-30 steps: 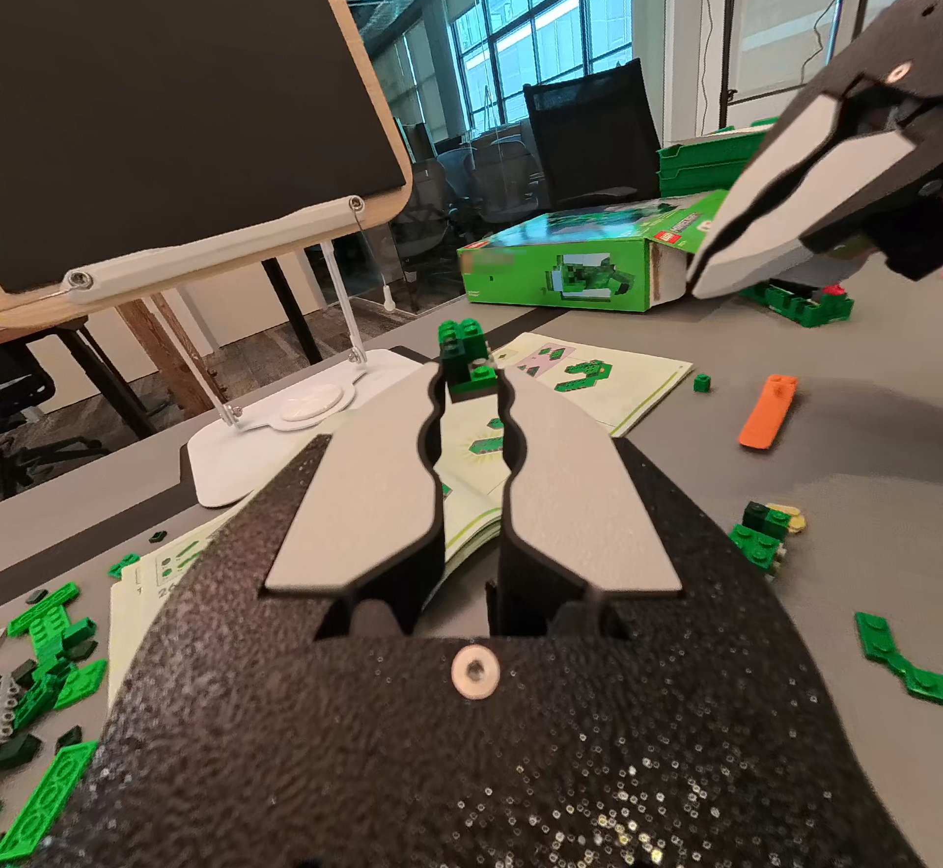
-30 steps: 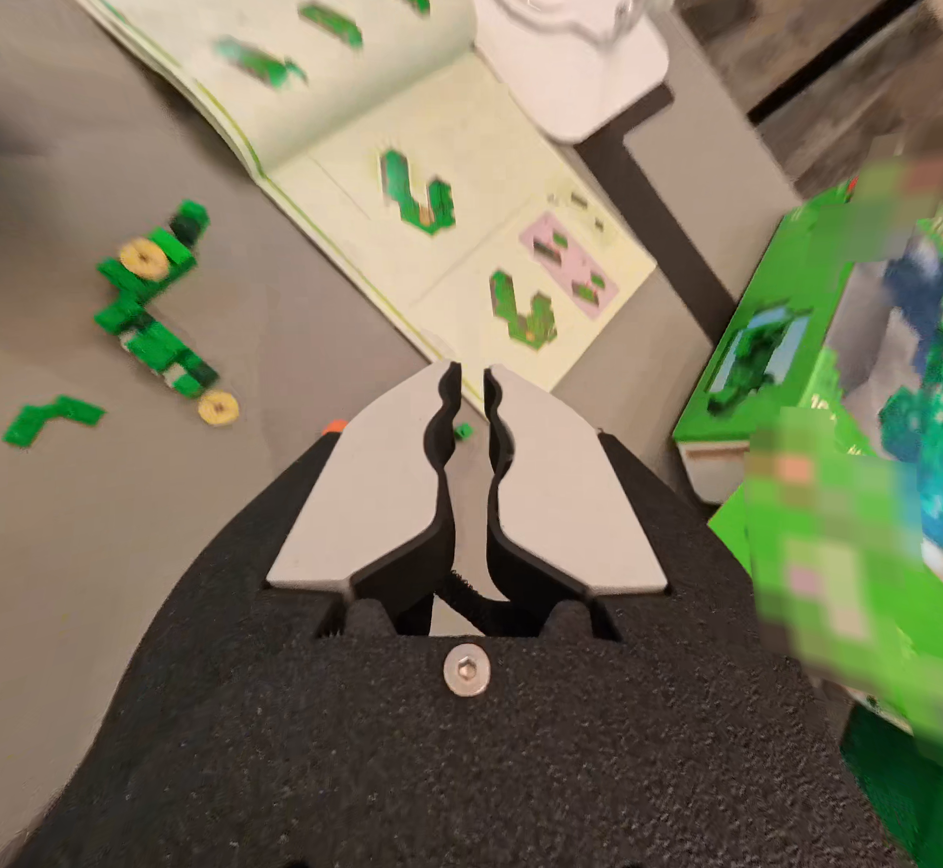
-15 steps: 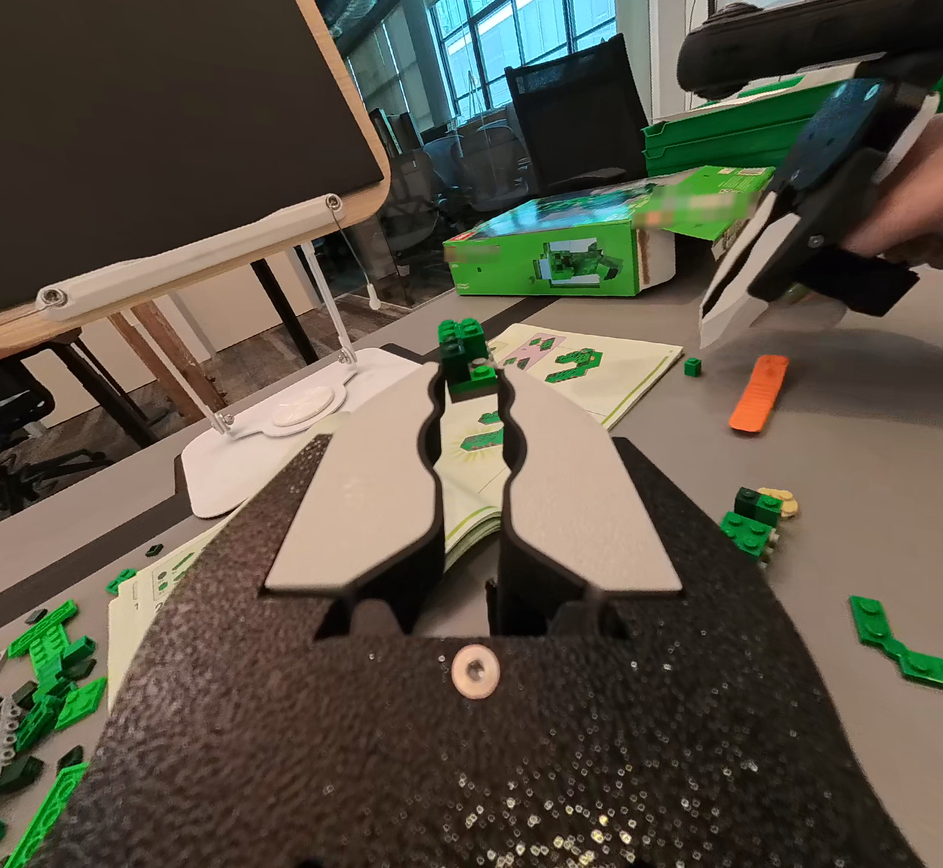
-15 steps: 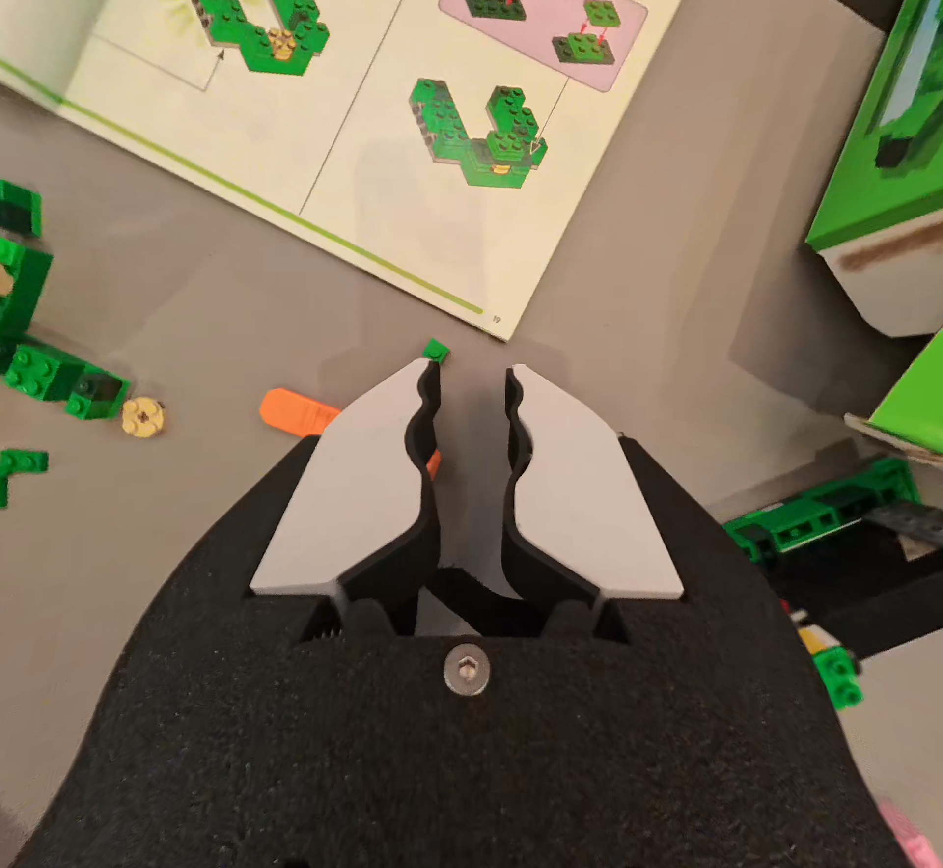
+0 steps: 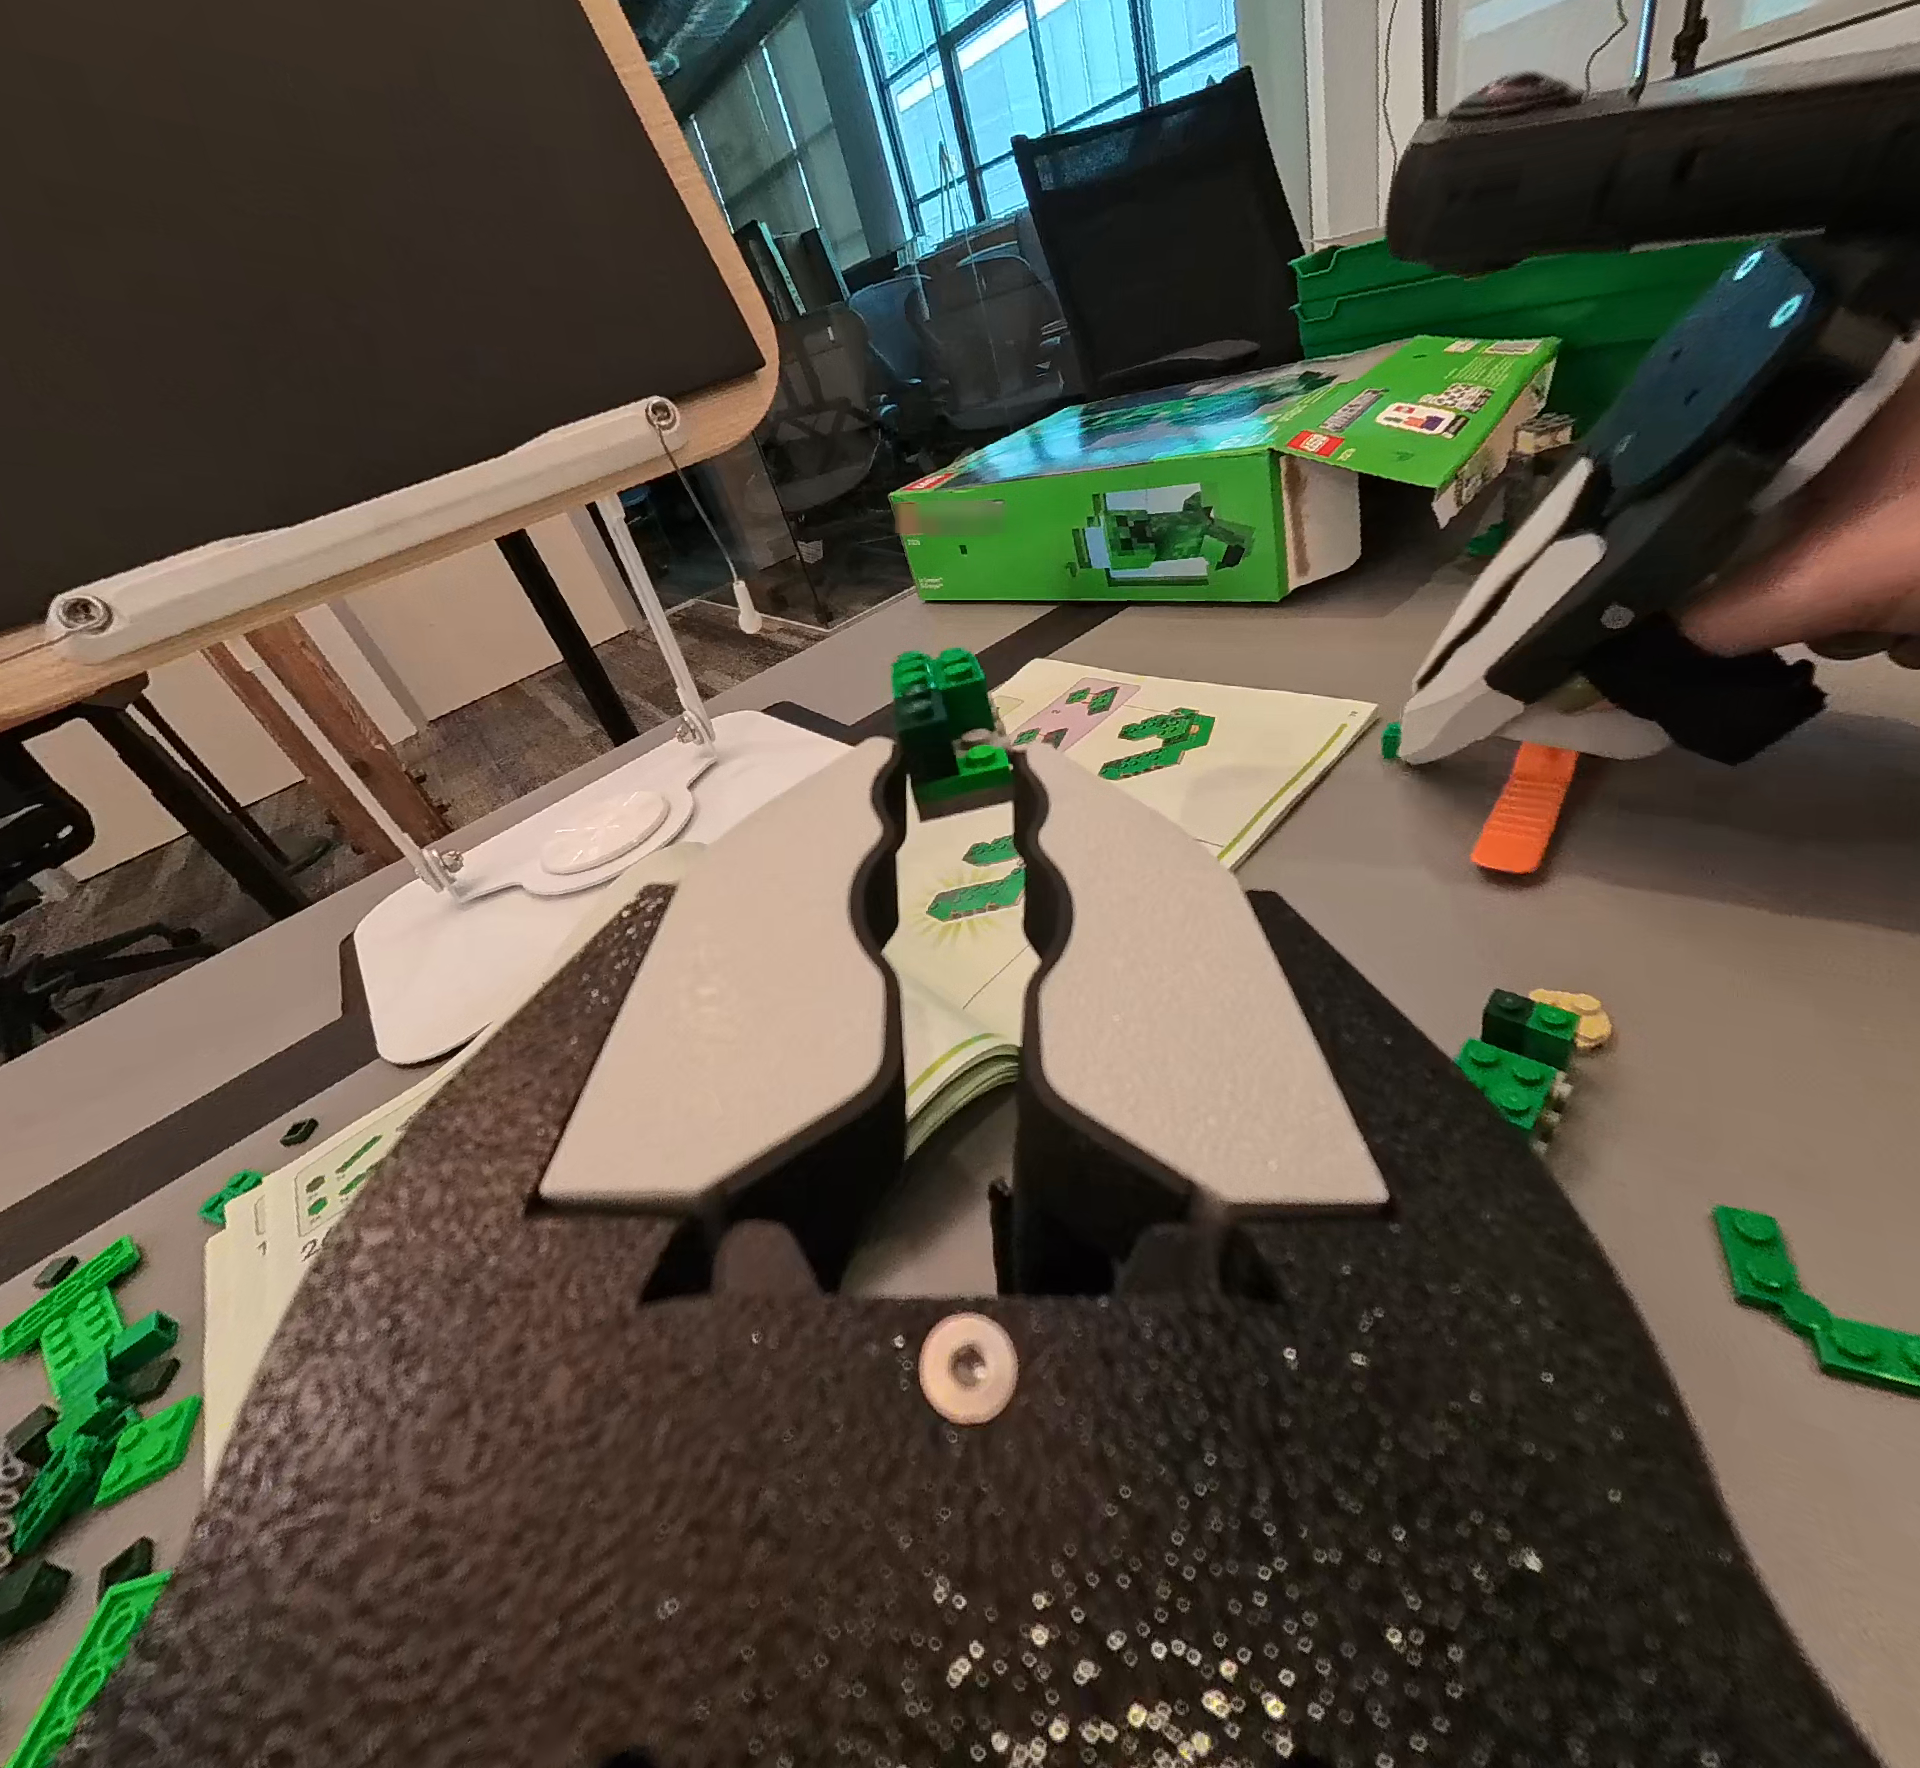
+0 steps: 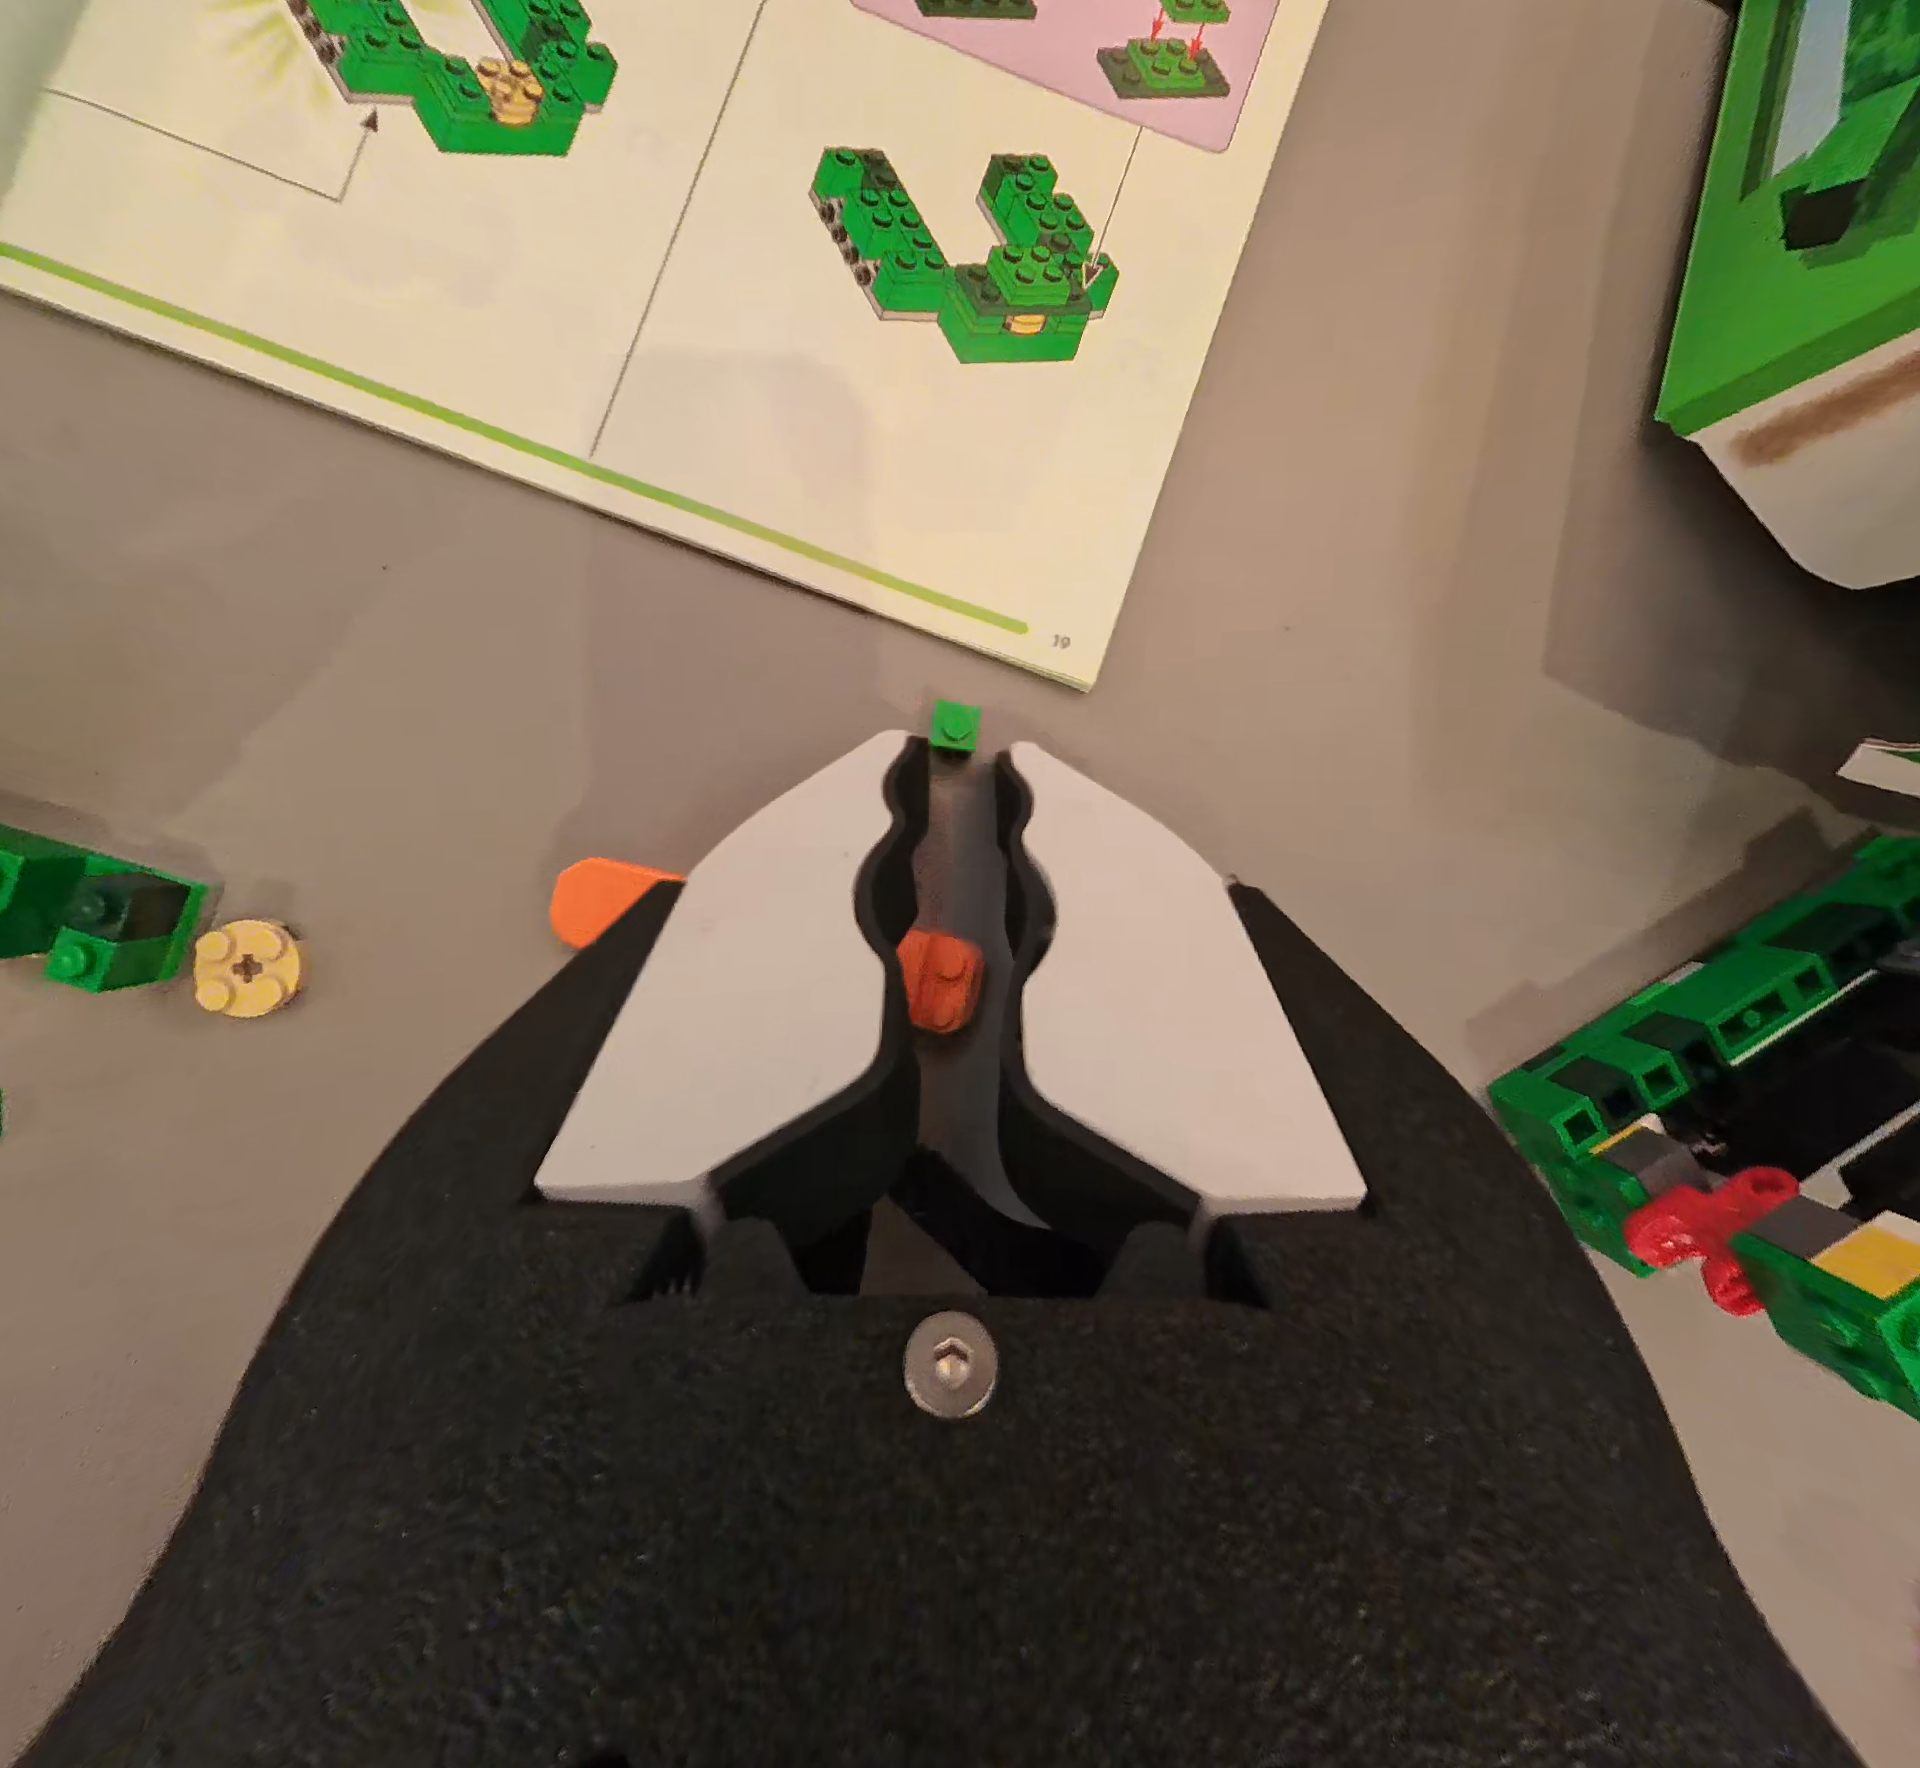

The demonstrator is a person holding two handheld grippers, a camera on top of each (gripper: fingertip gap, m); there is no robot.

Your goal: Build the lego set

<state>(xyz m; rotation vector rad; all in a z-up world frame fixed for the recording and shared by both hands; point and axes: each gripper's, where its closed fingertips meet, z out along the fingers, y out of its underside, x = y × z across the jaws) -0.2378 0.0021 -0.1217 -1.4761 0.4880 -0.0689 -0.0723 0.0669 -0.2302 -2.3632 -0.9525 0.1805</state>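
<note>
Right wrist view shows my right claw [image 6: 951, 750] parted just short of a tiny green stud piece [image 6: 955, 723] on the grey surface [image 6: 416, 638] beside the instruction booklet's [image 6: 727, 316] corner, while my left claw [image 5: 956, 762] grips a green brick assembly [image 5: 943, 726]; closing off-centre could flick it away, I judge.

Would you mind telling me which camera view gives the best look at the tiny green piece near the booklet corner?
The right wrist view: the tiny green piece sits close, seen from above, just ahead of the open right tool. In the left wrist view it is only a distant speck at that tool's tips.
</note>
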